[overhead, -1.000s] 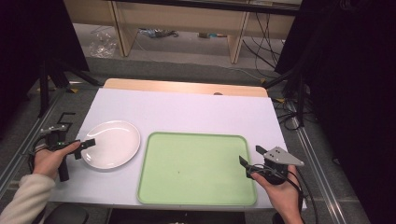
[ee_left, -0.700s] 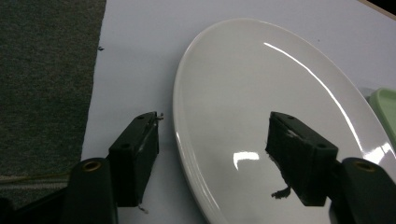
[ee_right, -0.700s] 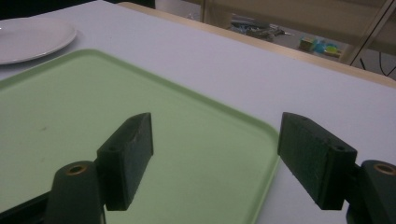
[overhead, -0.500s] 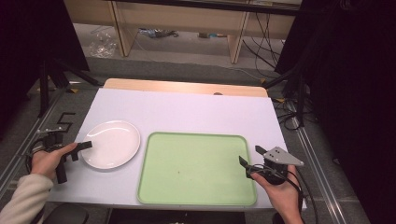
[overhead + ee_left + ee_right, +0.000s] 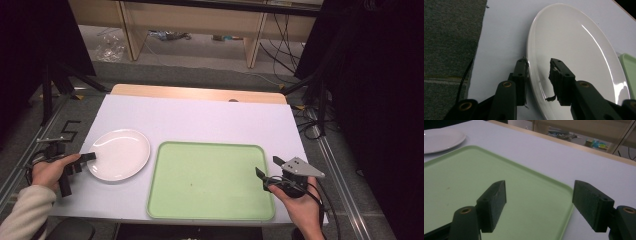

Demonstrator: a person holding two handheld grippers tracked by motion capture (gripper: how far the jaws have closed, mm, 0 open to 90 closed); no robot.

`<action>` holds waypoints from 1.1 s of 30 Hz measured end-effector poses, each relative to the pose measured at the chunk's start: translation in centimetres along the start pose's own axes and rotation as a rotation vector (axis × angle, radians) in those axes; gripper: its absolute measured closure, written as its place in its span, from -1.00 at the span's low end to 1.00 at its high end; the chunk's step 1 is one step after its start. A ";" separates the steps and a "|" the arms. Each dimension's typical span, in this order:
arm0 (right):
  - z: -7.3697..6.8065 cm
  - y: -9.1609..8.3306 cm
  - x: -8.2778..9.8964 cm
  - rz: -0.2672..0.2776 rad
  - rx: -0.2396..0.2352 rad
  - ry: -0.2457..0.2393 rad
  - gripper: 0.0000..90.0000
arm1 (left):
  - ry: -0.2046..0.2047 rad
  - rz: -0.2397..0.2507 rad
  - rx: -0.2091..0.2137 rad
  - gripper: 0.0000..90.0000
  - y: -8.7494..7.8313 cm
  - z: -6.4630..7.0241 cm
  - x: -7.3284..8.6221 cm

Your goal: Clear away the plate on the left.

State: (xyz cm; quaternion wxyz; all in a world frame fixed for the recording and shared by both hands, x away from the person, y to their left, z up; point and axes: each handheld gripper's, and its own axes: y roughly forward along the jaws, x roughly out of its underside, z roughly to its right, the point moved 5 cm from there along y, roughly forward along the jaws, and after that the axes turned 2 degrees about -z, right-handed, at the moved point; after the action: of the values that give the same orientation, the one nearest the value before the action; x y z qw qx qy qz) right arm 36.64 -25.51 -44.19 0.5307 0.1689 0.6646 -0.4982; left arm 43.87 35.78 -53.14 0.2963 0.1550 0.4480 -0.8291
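High view: white plate (image 5: 120,154) on the desk (image 5: 200,120), just left of the green tray (image 5: 210,181). Left tongs (image 5: 86,159) at the plate's left rim; right tongs (image 5: 270,170) over the tray's right edge.

Left gripper view: left tongs (image 5: 539,72) straddle the plate (image 5: 574,50) rim, jaws just been closing, gap remains, not yet pressing.

Right gripper view: right tongs (image 5: 539,202) wide open, holding nothing, above the tray (image 5: 474,185) corner; plate (image 5: 441,138) beyond the tray.
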 end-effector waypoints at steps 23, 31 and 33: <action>0.1 0.0 0.0 -0.002 0.009 -0.007 -0.36 | -0.078 -0.008 0.053 0.82 -1.2 0.4 -1.1; 0.2 0.1 -0.1 0.011 0.014 -0.011 -0.36 | -0.066 0.058 0.134 0.93 -2.6 2.2 -1.9; 0.2 0.0 -0.1 0.002 0.016 -0.011 -0.36 | -0.065 0.057 0.137 0.93 -2.6 2.3 -1.9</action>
State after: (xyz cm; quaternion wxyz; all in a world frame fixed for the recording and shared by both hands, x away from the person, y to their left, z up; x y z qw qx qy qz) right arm 36.80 -25.67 -44.13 0.5336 0.1708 0.6574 -0.5039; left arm 43.74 35.67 -49.16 0.3227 0.1607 0.3760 -0.8536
